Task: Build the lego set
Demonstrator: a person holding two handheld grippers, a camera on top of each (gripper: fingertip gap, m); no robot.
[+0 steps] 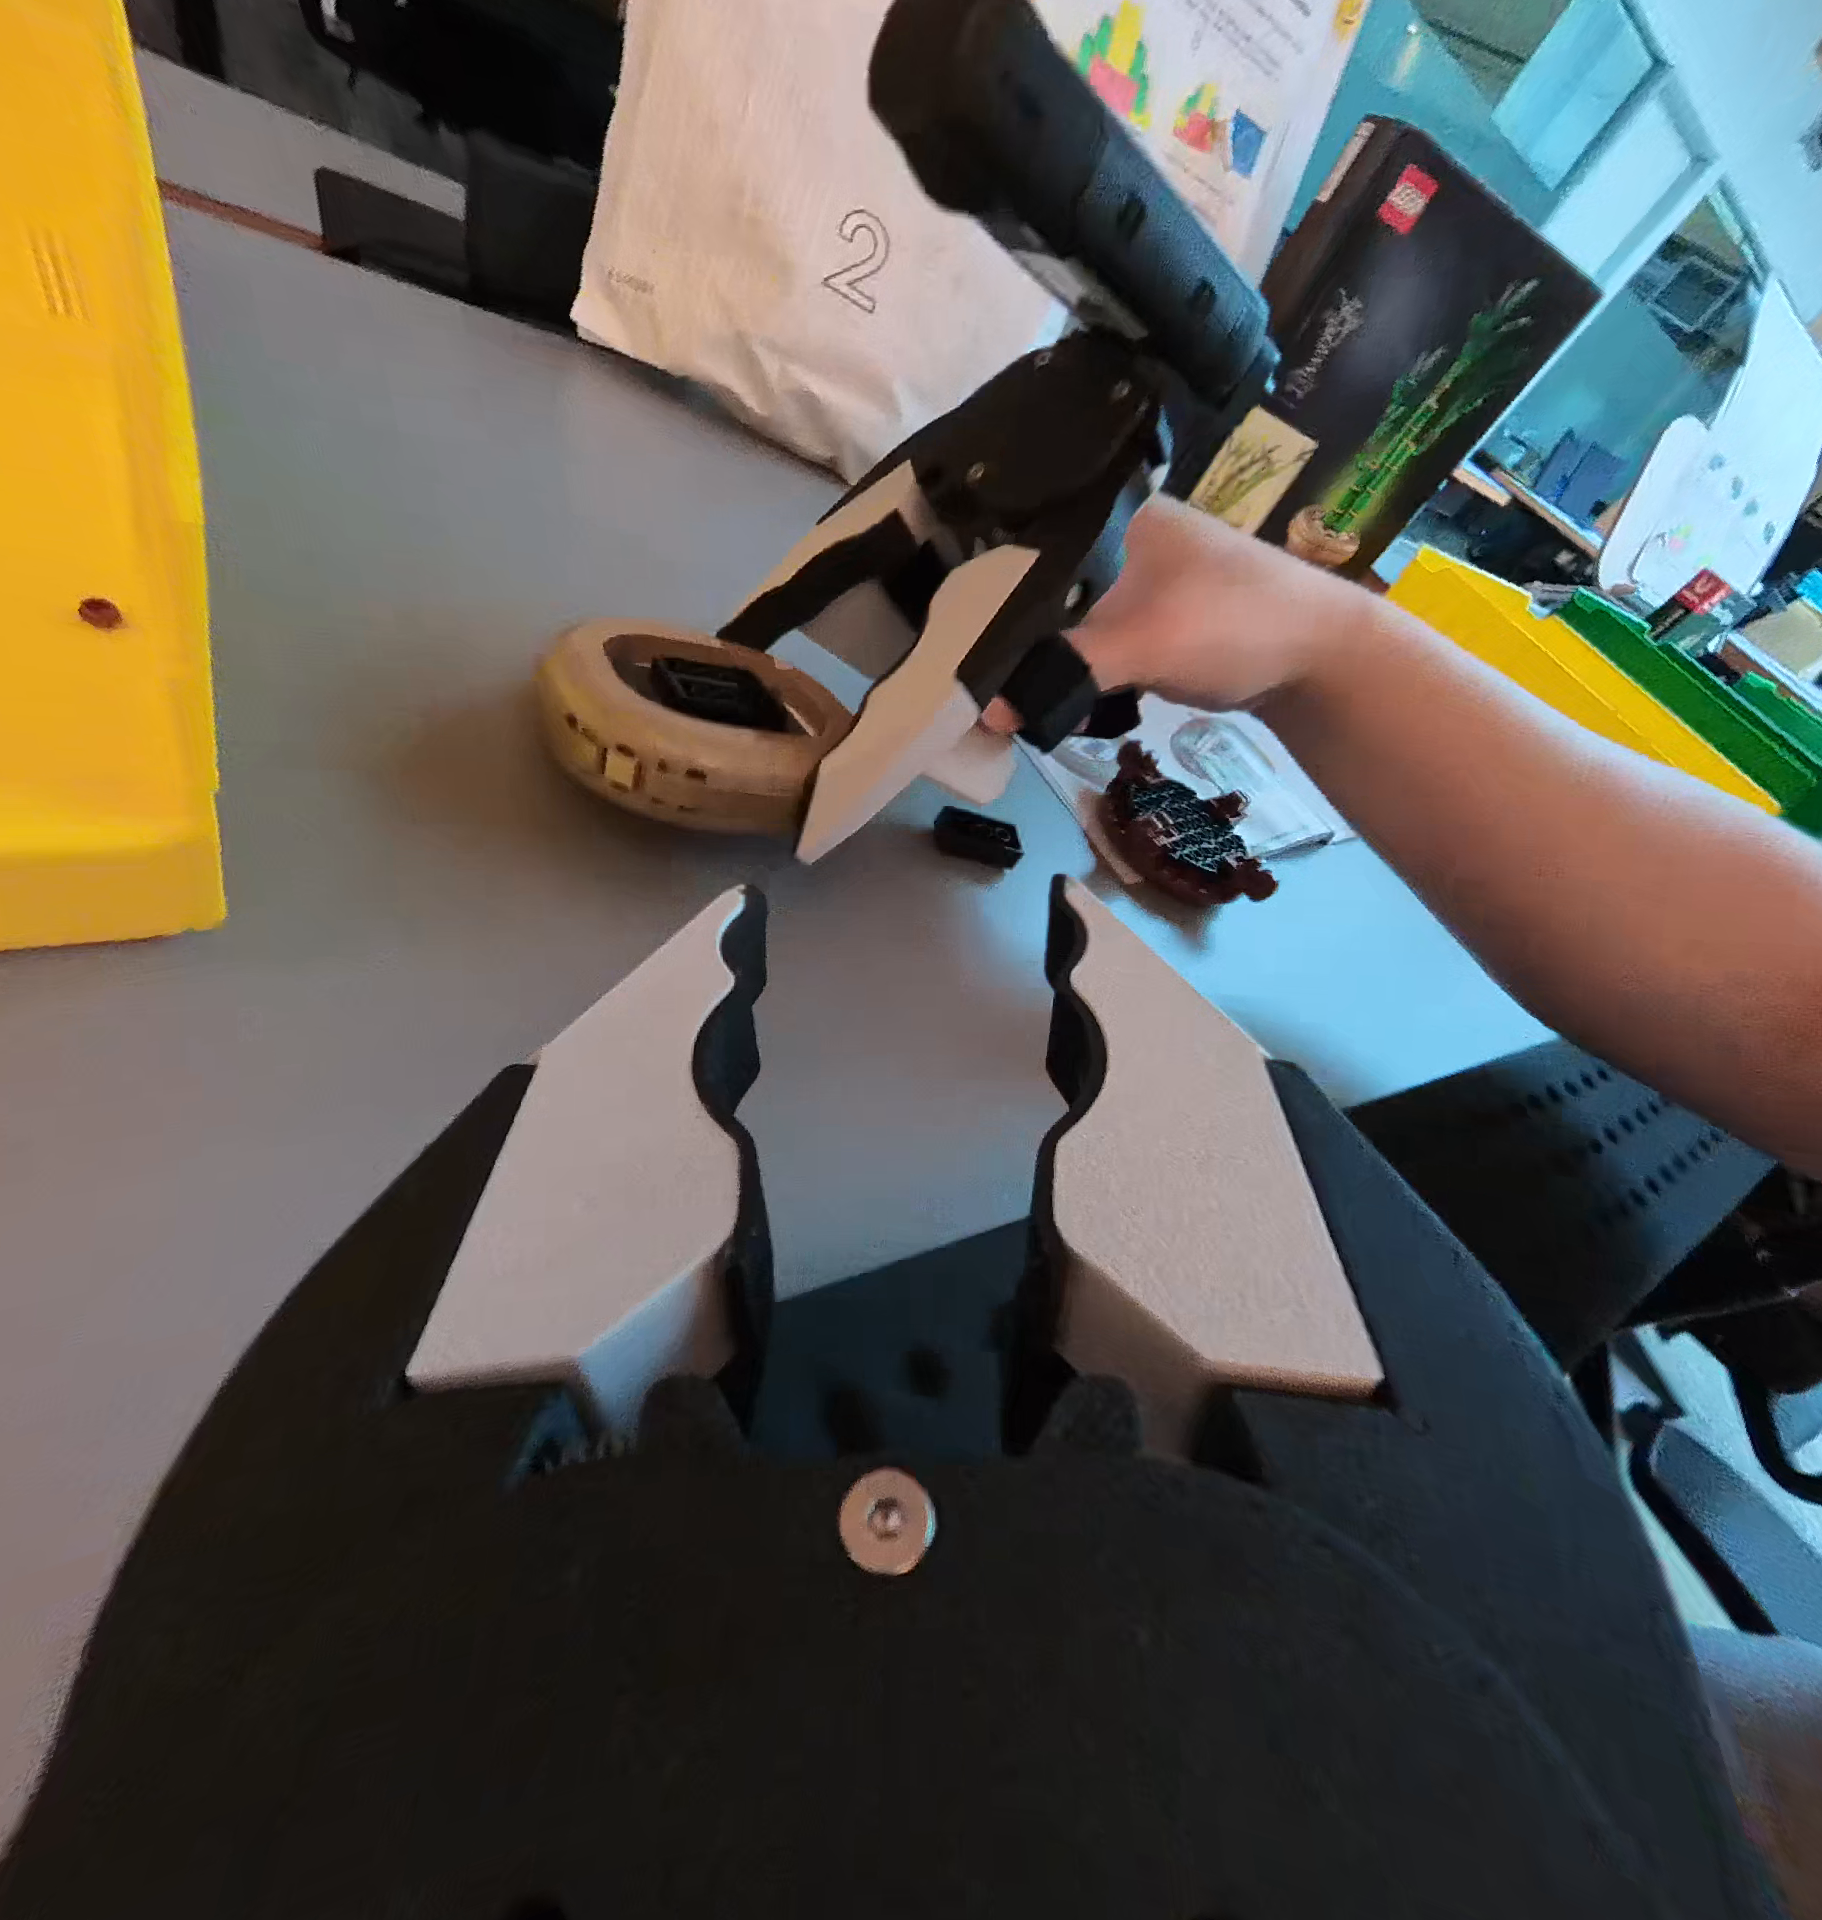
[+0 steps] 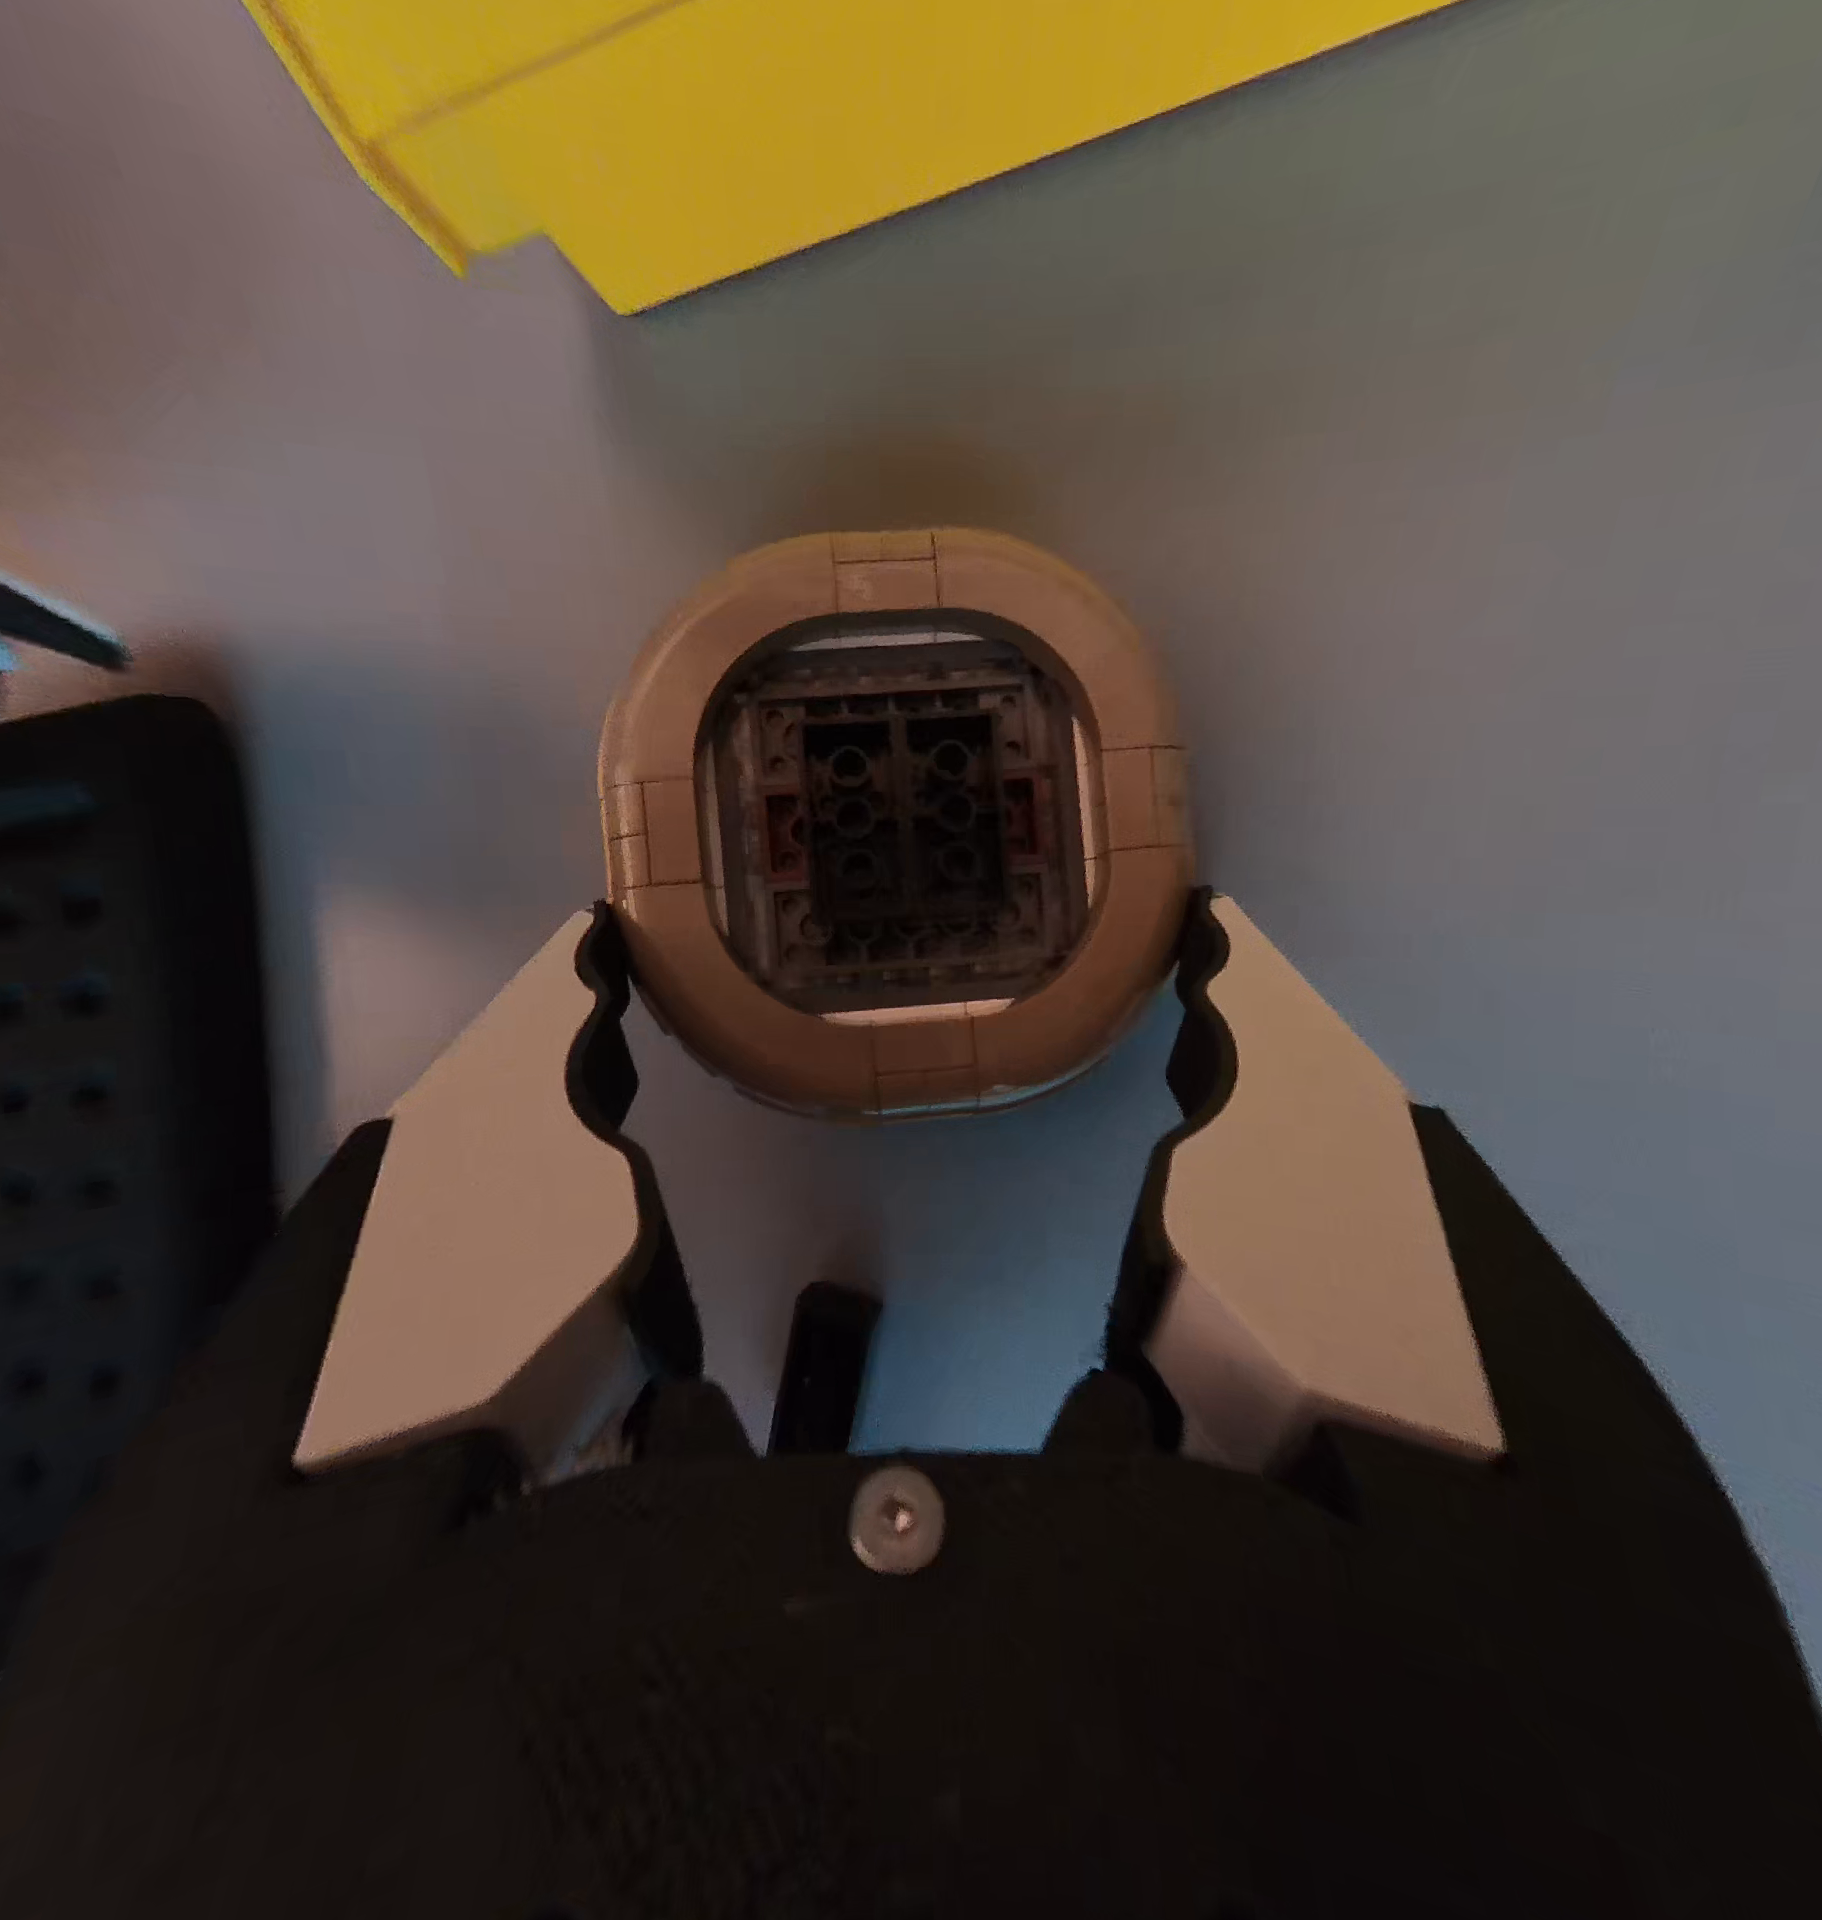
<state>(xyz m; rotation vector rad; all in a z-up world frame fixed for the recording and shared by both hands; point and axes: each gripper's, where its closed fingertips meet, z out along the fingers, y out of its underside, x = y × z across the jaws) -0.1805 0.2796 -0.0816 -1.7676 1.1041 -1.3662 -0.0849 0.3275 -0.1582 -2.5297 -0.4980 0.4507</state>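
Tan rounded brick pot base (image 2: 891,831) assembled, straddled by wide-spread right gripper (image 2: 896,914); left gripper (image 1: 907,894) open, empty; loose black brick (image 1: 978,834), brown studded piece (image 1: 1182,831) unplaced.

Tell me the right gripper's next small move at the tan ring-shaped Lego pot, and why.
Probably close the right gripper: its open fingers straddle the tan ring-shaped Lego pot on the grey table, tips beside both flanks, so squeezing should secure it.

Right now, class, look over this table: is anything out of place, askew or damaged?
Nothing looks damaged. One small black brick lies loose on the grey table, apart from the tan round pot base and from the dark brown piece lying partly on a booklet. Nothing has spilled.
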